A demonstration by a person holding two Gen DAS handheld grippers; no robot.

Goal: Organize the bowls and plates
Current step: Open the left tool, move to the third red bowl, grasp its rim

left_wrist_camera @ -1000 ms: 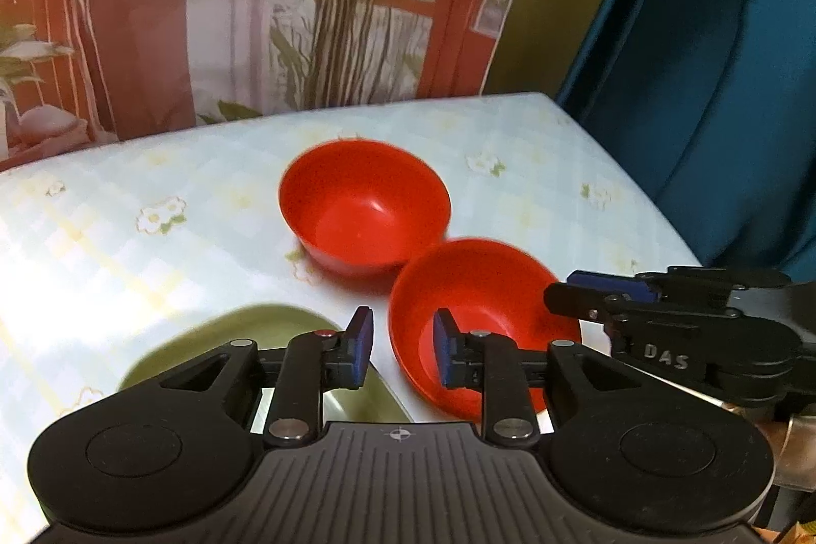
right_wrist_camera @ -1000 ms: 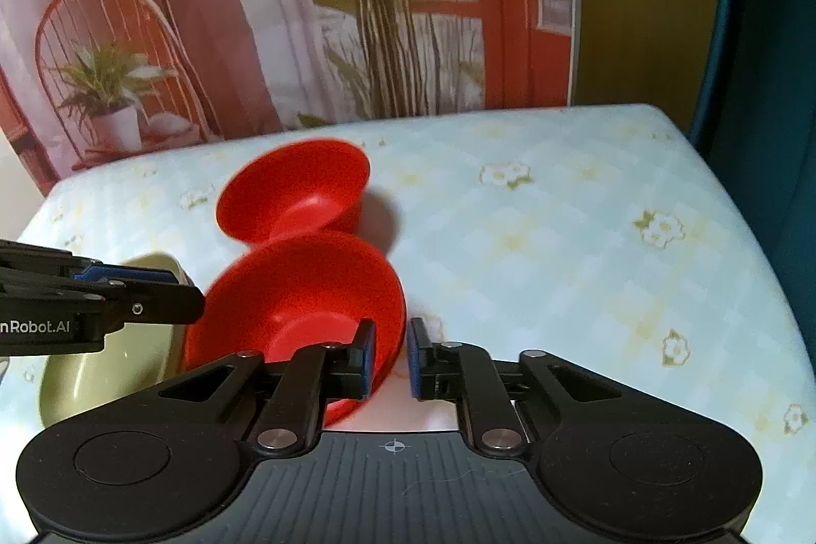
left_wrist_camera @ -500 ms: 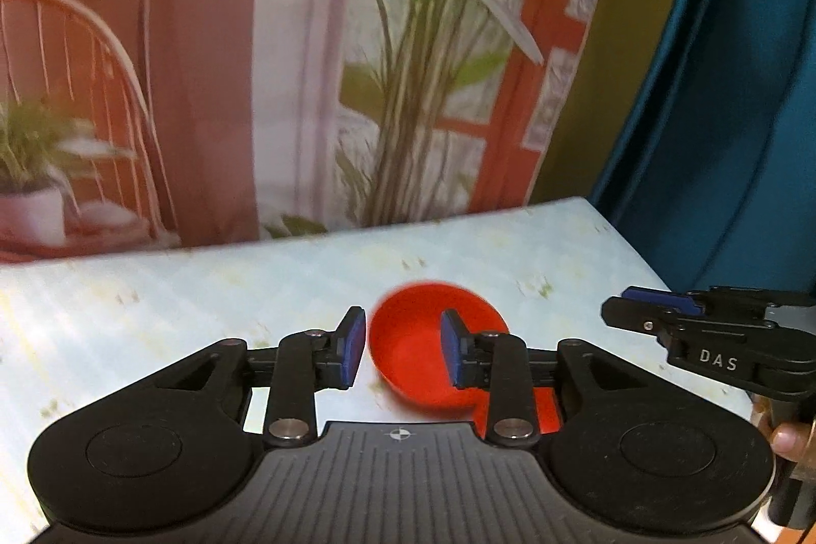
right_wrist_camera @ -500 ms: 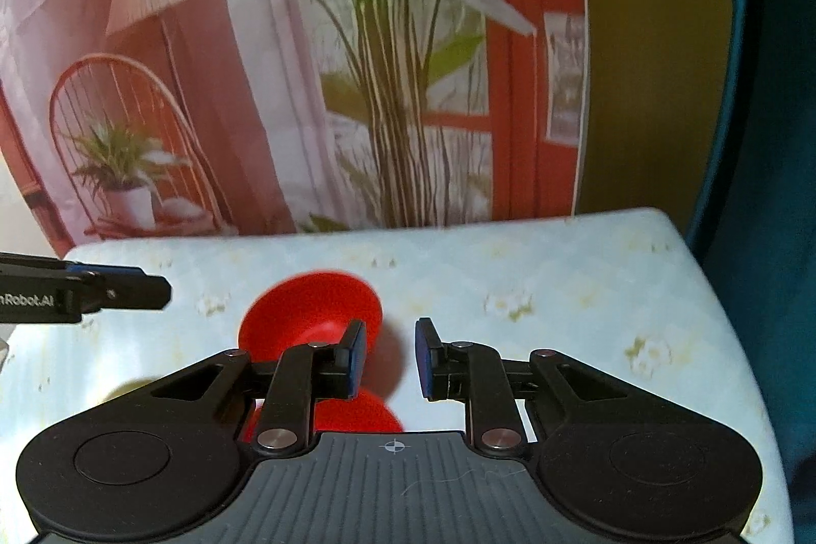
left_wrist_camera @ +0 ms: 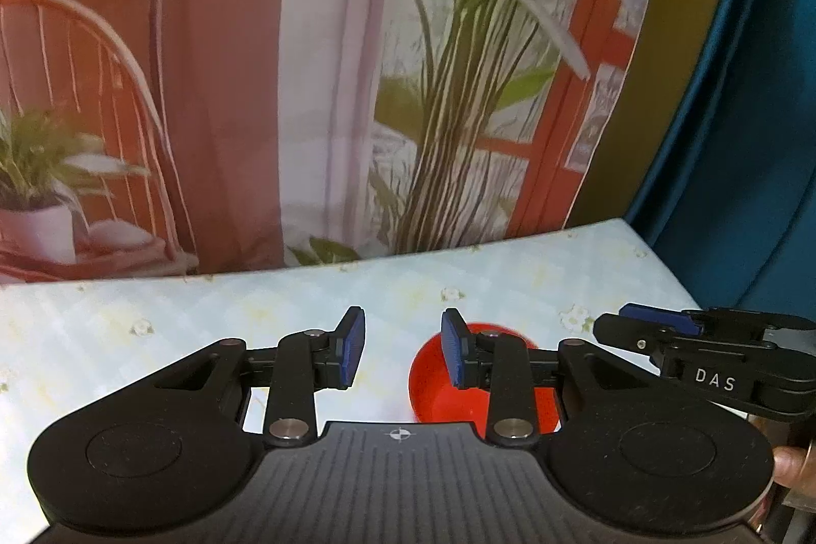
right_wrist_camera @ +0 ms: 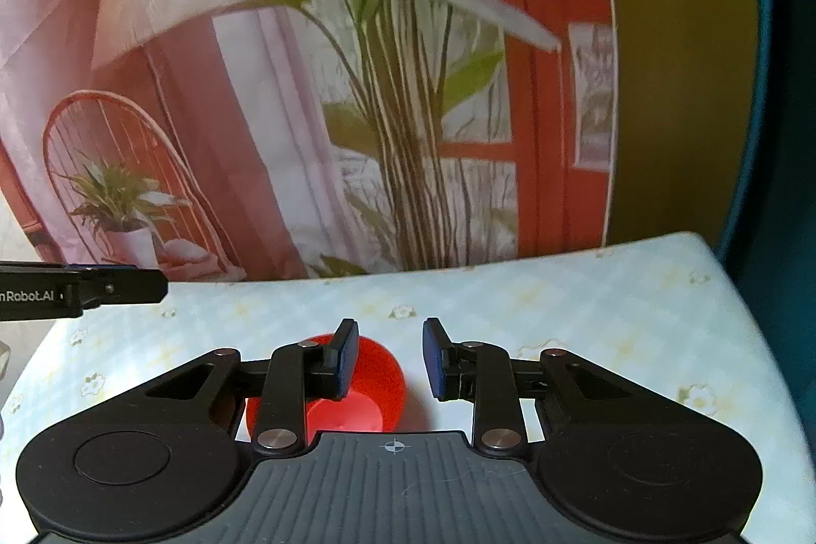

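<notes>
A red bowl [left_wrist_camera: 433,396] stands on the flowered tablecloth [left_wrist_camera: 204,319], low in the left wrist view and partly hidden behind one finger. My left gripper [left_wrist_camera: 403,353] hangs above the table, open, with nothing between its blue pads. The right gripper [left_wrist_camera: 619,324] juts in from the right edge. In the right wrist view the red bowl [right_wrist_camera: 367,396] lies below and behind the left finger. My right gripper [right_wrist_camera: 390,358] is empty and its jaws are opening. The left gripper [right_wrist_camera: 153,286] shows at the left edge. Any other dish is hidden under the gripper bodies.
The table's far edge meets a printed backdrop [left_wrist_camera: 306,110] of a plant, a chair and a red window frame. A dark blue curtain [left_wrist_camera: 739,136] hangs past the right table edge. A person's fingertip [left_wrist_camera: 788,467] shows at the right.
Both grippers have risen and tilted upward, so the bowls slid down in view. The second red bowl and the green dish have dropped out of sight. Both pairs of jaws stand wider.
</notes>
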